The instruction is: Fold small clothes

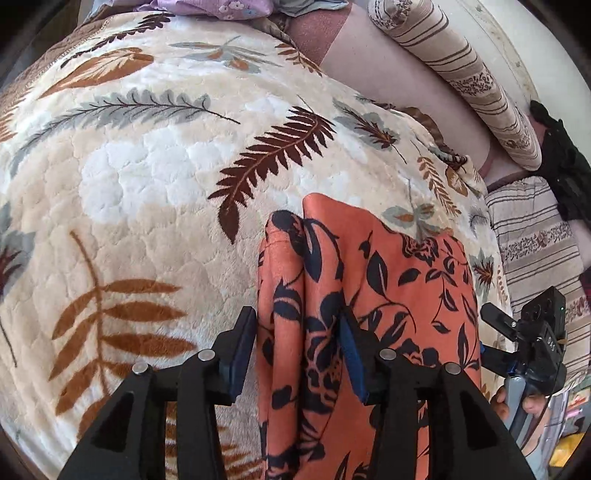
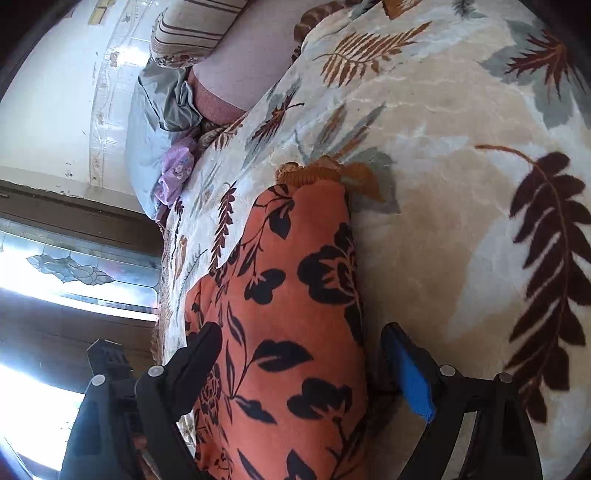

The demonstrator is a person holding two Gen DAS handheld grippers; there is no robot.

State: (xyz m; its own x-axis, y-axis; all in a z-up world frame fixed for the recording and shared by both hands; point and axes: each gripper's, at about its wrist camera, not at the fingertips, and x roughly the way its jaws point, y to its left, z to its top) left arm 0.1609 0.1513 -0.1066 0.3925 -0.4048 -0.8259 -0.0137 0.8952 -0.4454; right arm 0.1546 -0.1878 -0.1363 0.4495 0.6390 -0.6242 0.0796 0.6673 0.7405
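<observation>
An orange garment with a black flower print (image 1: 388, 295) lies on a cream bed blanket with leaf patterns (image 1: 147, 177). My left gripper (image 1: 299, 350) is open, its jaws standing either side of a bunched fold at the garment's left edge. My right gripper (image 2: 303, 362) is open too, its jaws straddling the garment (image 2: 288, 314), which bulges up between them. The right gripper also shows in the left wrist view (image 1: 524, 332) at the garment's right edge. I cannot tell whether the fingers touch the cloth.
Striped pillows (image 1: 461, 74) lie along the far side of the bed, with a lilac flowered cloth (image 1: 221, 7) and a pale blue cloth (image 2: 155, 122) at the head end. A dark object (image 1: 565, 170) sits by the pillows. A wall and window (image 2: 74, 266) border the bed.
</observation>
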